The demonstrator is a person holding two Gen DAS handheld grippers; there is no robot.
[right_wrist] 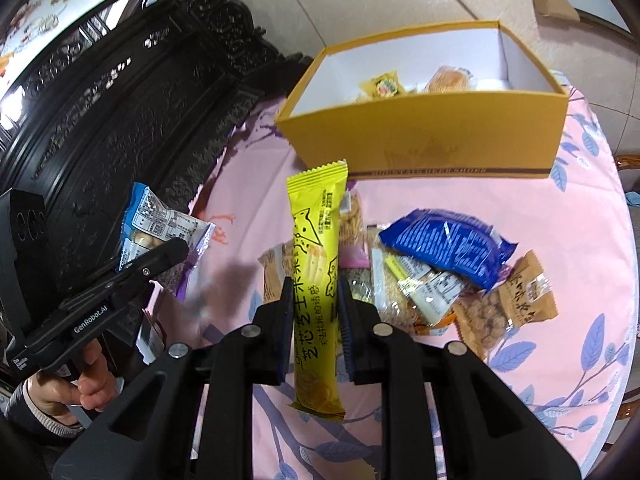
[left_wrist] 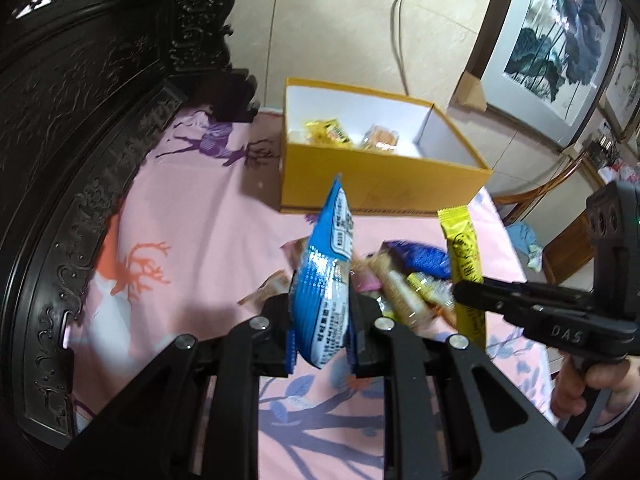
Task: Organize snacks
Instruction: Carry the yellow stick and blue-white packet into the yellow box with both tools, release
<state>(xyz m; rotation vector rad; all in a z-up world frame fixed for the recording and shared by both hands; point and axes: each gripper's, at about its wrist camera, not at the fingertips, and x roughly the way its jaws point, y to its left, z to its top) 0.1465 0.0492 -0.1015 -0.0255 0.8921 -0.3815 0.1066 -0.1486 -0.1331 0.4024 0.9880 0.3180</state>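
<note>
My left gripper [left_wrist: 320, 308] is shut on a light blue snack packet [left_wrist: 326, 272], held up above the pink cloth. From the right wrist view that packet [right_wrist: 160, 224] shows at the left, pinched in the left gripper [right_wrist: 176, 250]. My right gripper [right_wrist: 314, 292] is shut on a long yellow snack bar [right_wrist: 314, 280], lifted over the pile. The left wrist view shows the yellow bar [left_wrist: 464, 256] in the right gripper [left_wrist: 464, 296]. A pile of loose snacks [right_wrist: 424, 276] lies on the cloth. Behind it stands an open yellow box [right_wrist: 432, 136] with a few snacks inside.
Dark carved wooden furniture [left_wrist: 80, 140] runs along the left of the pink cloth-covered table [left_wrist: 192, 232]. A dark blue packet [right_wrist: 444, 240] tops the pile. A person's hand [right_wrist: 84, 388] grips the left tool's handle. Framed pictures [left_wrist: 560, 40] lean on the wall at the right.
</note>
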